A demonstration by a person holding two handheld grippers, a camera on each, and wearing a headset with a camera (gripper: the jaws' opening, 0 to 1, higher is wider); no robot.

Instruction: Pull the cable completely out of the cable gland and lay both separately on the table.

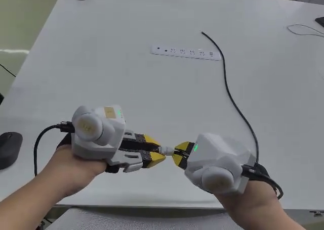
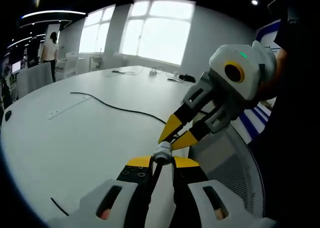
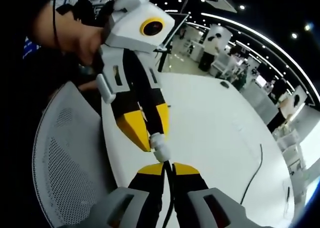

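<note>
- Nearest you, the two claws meet tip to tip over the near edge of the table (image 1: 167, 113), with a mesh chair seat (image 1: 126, 221) below. Holding the work in the air lets each end be drawn away along one straight line.
- Your left claw (image 1: 155, 150) is pinched narrow on the white cable gland (image 1: 166, 150), which sits right at its yellow tips. Gripping the gland there gives you a fixed anchor to pull against.
- Your right claw (image 1: 178, 154) is closed tight on the thin dark cable (image 3: 170, 190), which runs back between its jaws in the right gripper view. Taking the cable just beside the gland leaves little slack to stretch.
- In the left gripper view a dark strand also runs back between the left jaws. I cannot tell whether it is more cable or only shadow.
- I judge that the cable is not yet out of the gland, so neither part is laid down. The pose sets up a straight pull apart, and a skewed pull could jam the cable.
- Beyond the claws lies bare table, with room to set both parts well apart.
- Farther off, a black lead (image 1: 233, 98) trails to a white power strip (image 1: 187, 52). Lay nothing across it.
</note>
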